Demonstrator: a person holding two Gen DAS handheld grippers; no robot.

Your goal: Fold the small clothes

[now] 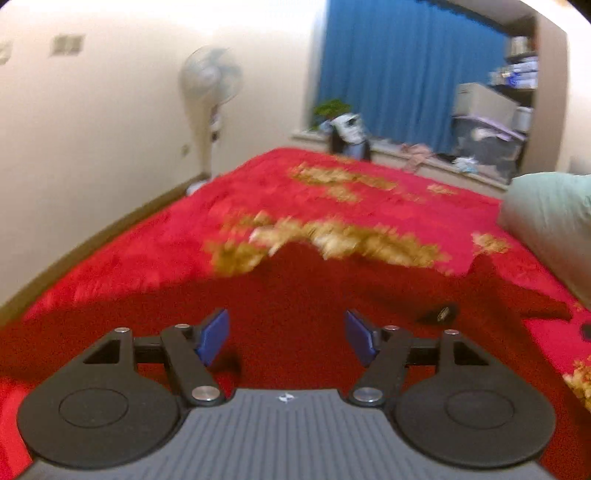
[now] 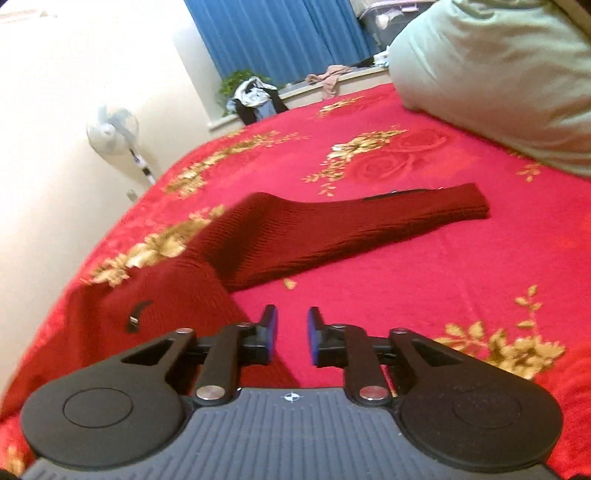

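1. Here, a dark red knitted garment (image 2: 295,236) lies on a bed, spread over a bright red blanket (image 2: 424,266) patterned with gold flowers and roses.
2. The knit is ribbed and thick. One long part, probably a sleeve, stretches flat toward the right and ends in a neat cuff (image 2: 476,206); a small dark tag (image 2: 138,312) shows on the nearer part.
3. The nearer part is bunched and overlaps the long part, so the fold looks begun but not finished, as I judge it.
4. The right tongs (image 2: 291,336) hover just beside the garment's near edge, jaws narrow with a small gap, holding nothing.
5. The left tongs (image 1: 286,338) hover over the dark cloth (image 1: 295,295), jaws wide, nothing between them; this view is blurred.
6. Both sets point down toward the bed, likely so the tips can pinch cloth off the blanket.
7. A pale green pillow (image 2: 498,74) sits at the right; a standing fan (image 2: 112,129) and blue curtains (image 2: 277,33) stand beyond.
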